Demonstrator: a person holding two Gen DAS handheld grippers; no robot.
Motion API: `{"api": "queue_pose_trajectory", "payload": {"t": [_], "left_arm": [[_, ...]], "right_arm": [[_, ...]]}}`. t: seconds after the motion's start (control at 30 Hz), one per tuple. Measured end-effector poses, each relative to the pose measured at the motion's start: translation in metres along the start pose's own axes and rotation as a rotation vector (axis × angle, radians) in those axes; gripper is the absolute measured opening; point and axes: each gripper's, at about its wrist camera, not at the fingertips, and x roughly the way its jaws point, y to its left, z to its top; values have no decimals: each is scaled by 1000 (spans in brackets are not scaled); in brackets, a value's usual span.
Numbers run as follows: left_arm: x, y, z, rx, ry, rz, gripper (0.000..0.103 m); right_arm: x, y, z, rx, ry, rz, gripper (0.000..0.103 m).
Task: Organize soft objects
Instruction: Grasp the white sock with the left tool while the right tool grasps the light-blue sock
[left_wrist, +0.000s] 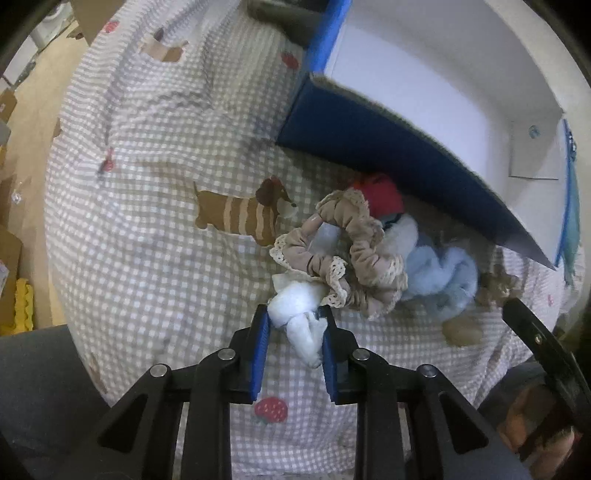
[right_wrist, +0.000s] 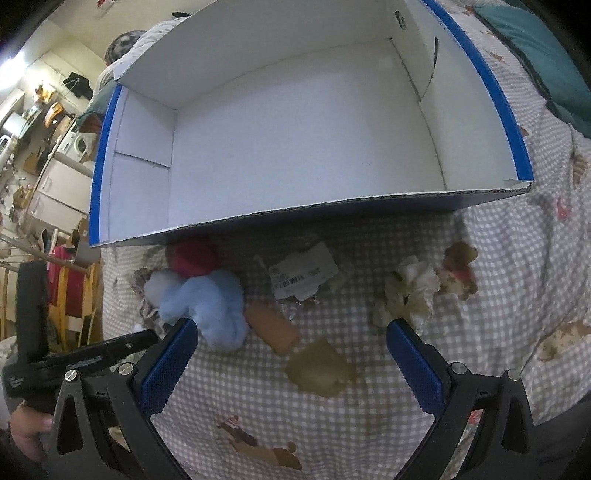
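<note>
My left gripper (left_wrist: 295, 314) is shut on a white soft cloth piece (left_wrist: 295, 306) at the near edge of a pile: a beige lace scrunchie (left_wrist: 354, 251), a red plush (left_wrist: 382, 195), a light blue fluffy scrunchie (left_wrist: 439, 277). My right gripper (right_wrist: 291, 328) is open and empty above a tan soft item (right_wrist: 273, 330) and an olive piece (right_wrist: 319, 363). The blue scrunchie (right_wrist: 210, 306) and red plush (right_wrist: 194, 256) lie by its left finger. A cream scrunchie (right_wrist: 410, 291) and small teddy bear (right_wrist: 458, 269) lie right. The blue-and-white box (right_wrist: 295, 140) is empty.
Everything lies on a checked bedspread (left_wrist: 166, 240) with dachshund and strawberry prints. A labelled plastic packet (right_wrist: 303, 277) sits before the box. A teal pillow (right_wrist: 535, 44) is far right. Floor and cardboard boxes (left_wrist: 11, 258) lie beyond the bed's left edge.
</note>
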Motion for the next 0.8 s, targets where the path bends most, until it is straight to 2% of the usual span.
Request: {"api": "queue_pose_trajectory", "payload": {"t": [0.23,0.33,0.4,0.53,0.67,0.73,0.77,0.8], "left_arm": [[-49,9,-15,52,-146,71,23],[-48,7,-17,69,-151,86,23],[-44,5,-18,73,-155,95,23],[-39,-10,-14,71,-168,97,23],[-35,-5,-13,48,-158,82,23],[-35,-3,-11,43,-168,88,23],[-36,-2,-10,41,-176,97,23],[-37,-2,-10,41,-181,101,23]], "right_arm": [[3,10,6,-22,-2,67,103],[4,20,8,-55,3,91,101],[10,29,10,-78,22,98,90],[30,45,12,-106,46,94,88],[47,57,11,-162,59,68,74],[51,60,10,-186,52,81,57],[51,61,9,-193,56,95,38],[50,61,8,-200,52,102,26]]}}
